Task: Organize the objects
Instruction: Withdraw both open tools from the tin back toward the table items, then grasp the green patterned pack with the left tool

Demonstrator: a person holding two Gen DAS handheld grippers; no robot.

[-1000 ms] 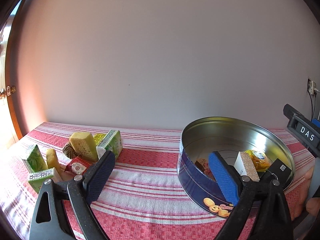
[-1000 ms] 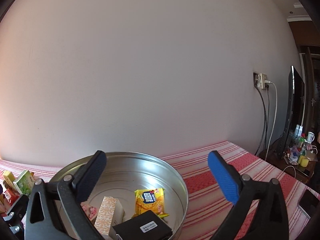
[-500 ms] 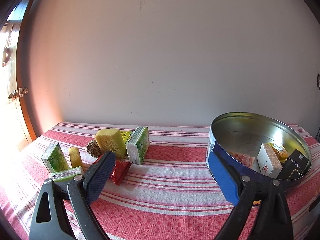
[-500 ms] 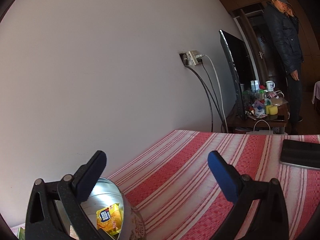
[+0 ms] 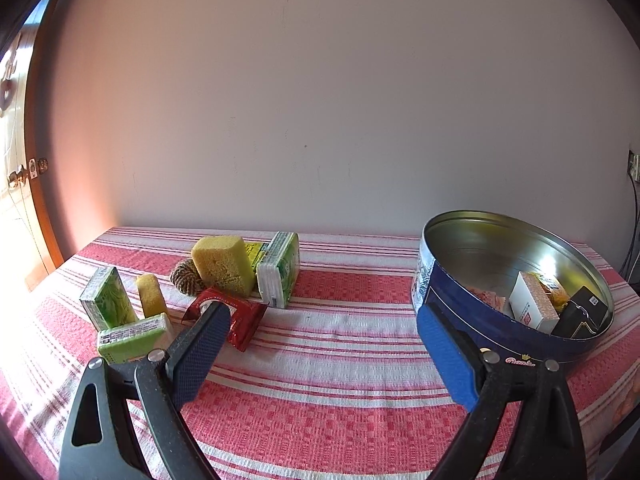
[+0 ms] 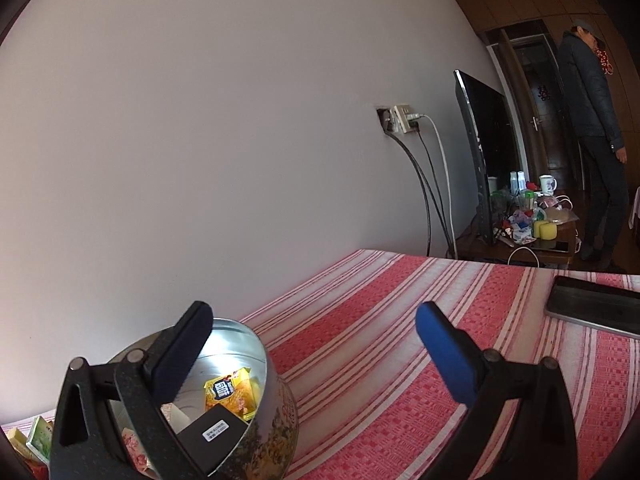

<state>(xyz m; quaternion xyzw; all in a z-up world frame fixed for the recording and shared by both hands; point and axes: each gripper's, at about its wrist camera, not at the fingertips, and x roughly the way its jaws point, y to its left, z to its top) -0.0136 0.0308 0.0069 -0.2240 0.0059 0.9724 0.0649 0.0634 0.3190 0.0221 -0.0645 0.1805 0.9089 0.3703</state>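
Two pairs of tongs hang spread wide, gripping nothing. Left tongs [image 5: 322, 338] hover over the striped bench [image 5: 340, 392], between a cluster with a sponge [image 5: 222, 264], green packets [image 5: 280, 274] and a red packet [image 5: 236, 316], and the round tin [image 5: 460, 296] holding small boxes. Right tongs [image 6: 314, 334] sit beside that tin [image 6: 276, 408], a phone [image 6: 596, 306] farther right.

Low, near-table wrist views: left toward wall, right angled rightward into room; shared round tin [image 5: 460, 296] [image 6: 276, 412].
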